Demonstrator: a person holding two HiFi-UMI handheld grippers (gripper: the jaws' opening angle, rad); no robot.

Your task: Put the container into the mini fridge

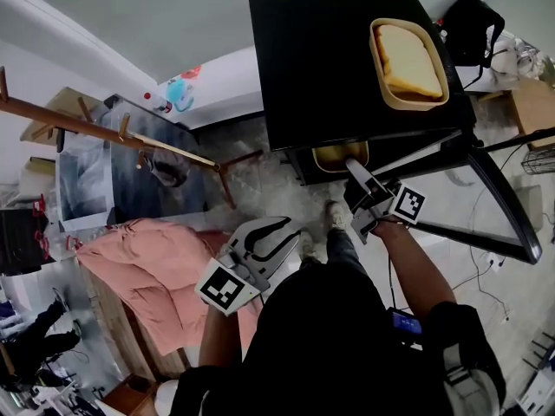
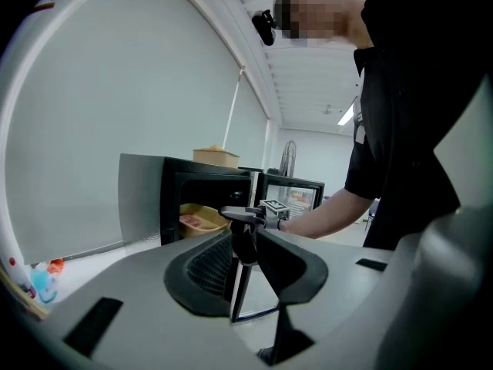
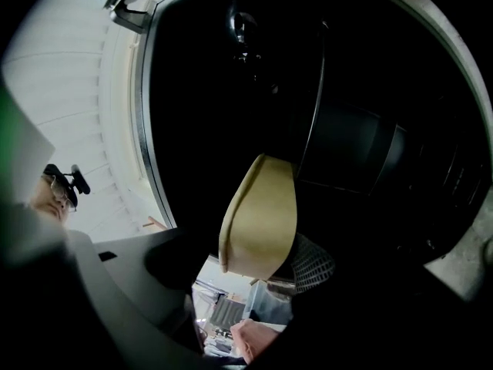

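The black mini fridge (image 1: 338, 68) stands open, its glass door (image 1: 499, 202) swung out to the right. A tan container (image 1: 336, 155) sits inside the fridge mouth; in the left gripper view it (image 2: 200, 219) shows pinkish food. My right gripper (image 1: 355, 176) reaches into the fridge at this container. In the right gripper view the container's rim (image 3: 260, 216) stands between the spread jaws, beside the gridded pad (image 3: 314, 264), with daylight between it and the other jaw. My left gripper (image 1: 282, 232) hangs back from the fridge, its jaws a narrow slit apart with nothing in them.
A second tan container with bread (image 1: 409, 63) rests on top of the fridge. A pink cloth (image 1: 156, 267) lies at the left, with a wooden rack (image 1: 130, 137) behind it. A black bag (image 1: 473, 24) sits beyond the fridge.
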